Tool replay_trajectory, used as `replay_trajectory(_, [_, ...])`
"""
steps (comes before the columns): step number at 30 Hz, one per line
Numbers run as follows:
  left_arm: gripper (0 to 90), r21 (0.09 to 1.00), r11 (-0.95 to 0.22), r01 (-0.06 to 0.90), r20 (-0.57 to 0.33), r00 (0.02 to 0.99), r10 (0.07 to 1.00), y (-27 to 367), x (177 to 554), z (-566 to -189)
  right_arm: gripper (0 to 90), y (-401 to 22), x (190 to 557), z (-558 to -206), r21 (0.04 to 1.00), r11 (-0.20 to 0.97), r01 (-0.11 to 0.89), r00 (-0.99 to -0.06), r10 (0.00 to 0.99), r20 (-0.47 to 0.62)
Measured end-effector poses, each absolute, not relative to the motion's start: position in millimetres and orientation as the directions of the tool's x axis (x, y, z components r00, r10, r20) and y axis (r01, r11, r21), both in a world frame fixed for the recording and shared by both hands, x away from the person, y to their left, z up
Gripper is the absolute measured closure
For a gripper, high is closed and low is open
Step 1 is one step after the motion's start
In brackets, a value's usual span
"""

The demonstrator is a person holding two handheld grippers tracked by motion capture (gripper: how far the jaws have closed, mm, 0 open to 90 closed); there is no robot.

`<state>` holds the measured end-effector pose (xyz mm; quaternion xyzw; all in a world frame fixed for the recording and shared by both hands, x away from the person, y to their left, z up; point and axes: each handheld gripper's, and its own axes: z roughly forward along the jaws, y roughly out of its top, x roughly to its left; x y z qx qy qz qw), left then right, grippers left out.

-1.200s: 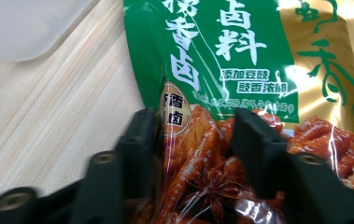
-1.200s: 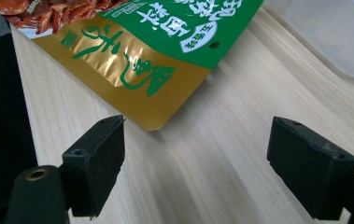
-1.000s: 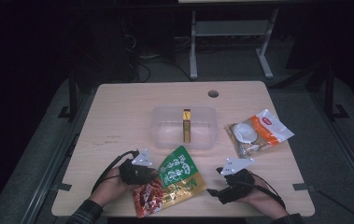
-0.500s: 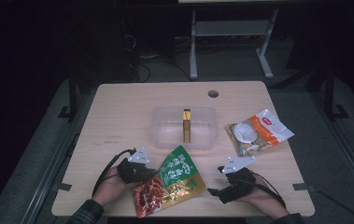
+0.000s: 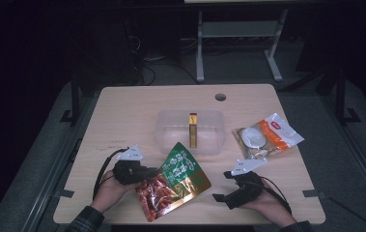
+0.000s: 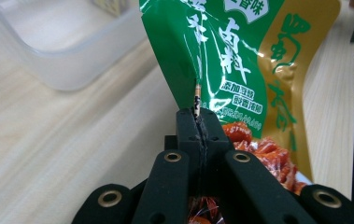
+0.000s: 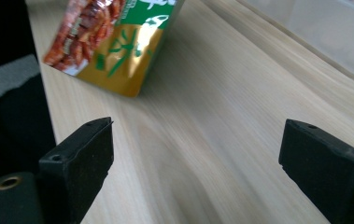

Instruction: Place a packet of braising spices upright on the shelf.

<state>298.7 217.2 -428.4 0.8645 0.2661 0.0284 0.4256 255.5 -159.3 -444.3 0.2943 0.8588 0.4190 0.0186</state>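
Observation:
A snack pouch [image 5: 175, 181], green, gold and red, hangs tilted over the table's front, with its lower right part near the wood. My left gripper [image 5: 154, 173] is shut on its left edge. In the left gripper view the jaws pinch the pouch's [image 6: 230, 56] folded seam, and my left gripper [image 6: 197, 116] shows no gap. My right gripper [image 5: 220, 186] rests on the table to the pouch's right, apart from it. In the right gripper view my right gripper [image 7: 195, 140] has just been opening, with only bare wood between the wide jaws. The pouch [image 7: 114, 42] lies beyond them.
A clear plastic bin [image 5: 166, 140] stands mid-table just behind the pouch and holds a slim yellow box [image 5: 193, 129]. A white and orange bag [image 5: 267, 137] lies at the right. A cable hole [image 5: 220, 96] is near the far edge of the table [image 5: 122, 111].
The left gripper has raised the pouch by its edge and carried it slightly toward the bin, so it now stands more tilted. The right gripper's jaws have spread wider; that hand stayed put.

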Motion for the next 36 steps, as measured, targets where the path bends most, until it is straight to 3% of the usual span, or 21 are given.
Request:
replay_trajectory(10, [89.9, 0.804, -0.418, 0.422, -0.184, 0.846, 0.500, 227.5, 298.0, -413.1, 10.3, -137.2, 259.4, -444.6, 0.752, 0.460, 0.472, -0.846, 0.477, 0.239])
replay_trajectory(28, [89.8, 0.867, -0.271, 0.417, -0.221, 0.812, 0.541, 242.4, 297.9, -394.8, 18.9, -91.5, 281.2, -439.7, 0.841, 0.361, 0.403, -0.872, 0.430, 0.234])
replay_trajectory(36, [89.8, 0.879, -0.241, 0.412, -0.231, 0.809, 0.541, 244.4, 297.0, -394.9, 46.3, -79.0, 299.0, -438.0, 0.872, 0.238, 0.429, -0.864, 0.389, 0.319])
